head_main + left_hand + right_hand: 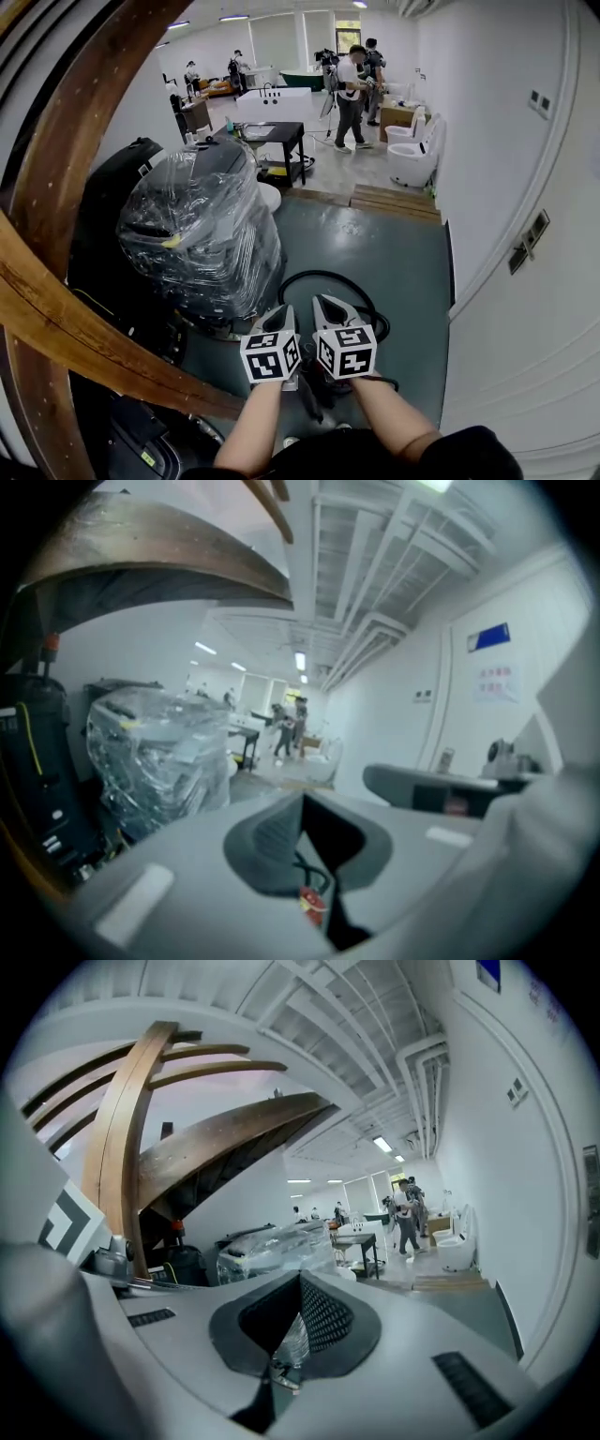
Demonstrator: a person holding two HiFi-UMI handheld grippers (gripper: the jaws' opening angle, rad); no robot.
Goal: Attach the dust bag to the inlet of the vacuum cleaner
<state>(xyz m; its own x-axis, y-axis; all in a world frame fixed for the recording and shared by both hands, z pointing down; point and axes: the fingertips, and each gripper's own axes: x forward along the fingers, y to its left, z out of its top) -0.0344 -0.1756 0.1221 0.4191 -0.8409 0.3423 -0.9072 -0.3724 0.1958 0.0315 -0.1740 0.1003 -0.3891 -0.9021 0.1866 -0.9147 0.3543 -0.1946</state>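
Left gripper (281, 317) and right gripper (330, 307) both pinched together on nothing, no dust bag in sight, likely vacuum cleaner (112, 239) black at left, so groping blind for the inlet could snag the floor hose (323, 274).

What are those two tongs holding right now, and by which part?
Nothing, it seems. The left tongs and the right tongs are each shut, with no object between them.
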